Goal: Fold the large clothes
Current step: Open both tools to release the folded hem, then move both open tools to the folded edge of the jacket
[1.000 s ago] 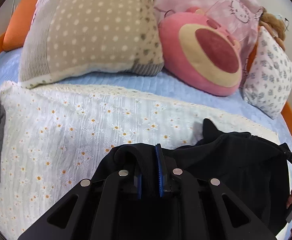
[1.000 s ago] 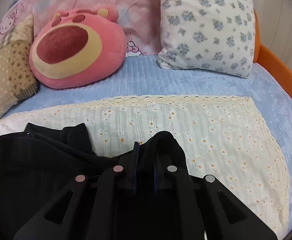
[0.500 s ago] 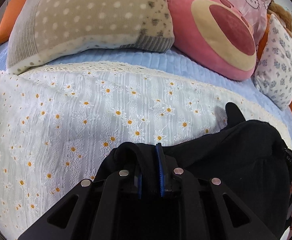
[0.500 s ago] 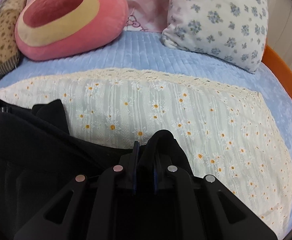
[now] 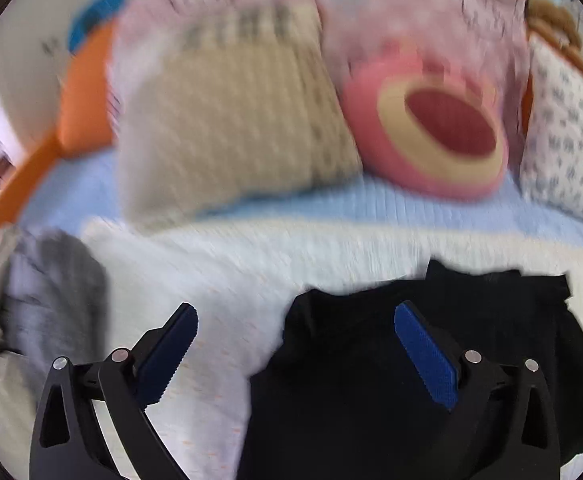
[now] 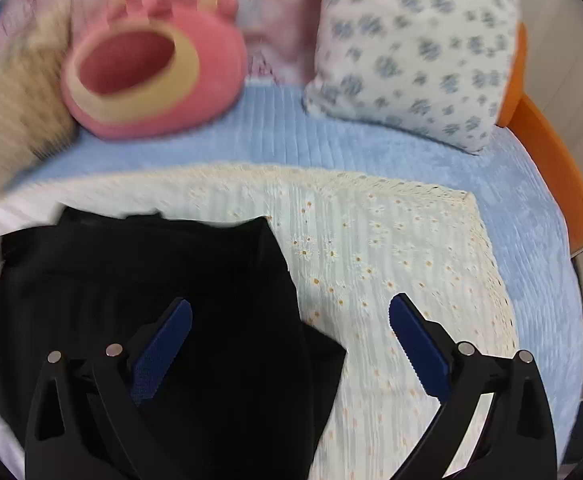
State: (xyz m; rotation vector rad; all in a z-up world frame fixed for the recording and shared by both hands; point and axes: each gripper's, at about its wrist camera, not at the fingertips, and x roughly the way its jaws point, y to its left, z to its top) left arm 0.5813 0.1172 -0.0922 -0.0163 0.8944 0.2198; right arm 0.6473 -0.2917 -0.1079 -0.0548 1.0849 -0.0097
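Observation:
A black garment (image 5: 371,360) lies folded on a white daisy-print cloth (image 5: 219,272) spread over the bed. In the left wrist view my left gripper (image 5: 295,316) hangs above the garment's left edge, its jaws opening wide, blue pads (image 5: 423,344) free of the fabric. In the right wrist view the same black garment (image 6: 131,272) lies below my right gripper (image 6: 289,312), which hovers over its right edge. Its jaws are opening too, and nothing is pinched between them. Both views are blurred by motion.
At the bed's head lie a beige dotted pillow (image 5: 227,128), a pink round plush (image 5: 431,132) and a blue-flowered white pillow (image 6: 415,48). A grey garment (image 5: 51,288) lies at the left. An orange bed rail (image 6: 551,160) borders the blue sheet (image 6: 371,144).
Both grippers were shut on the black garment's edge. Now both stand wide apart and have lifted away, and the garment lies released on the daisy cloth.

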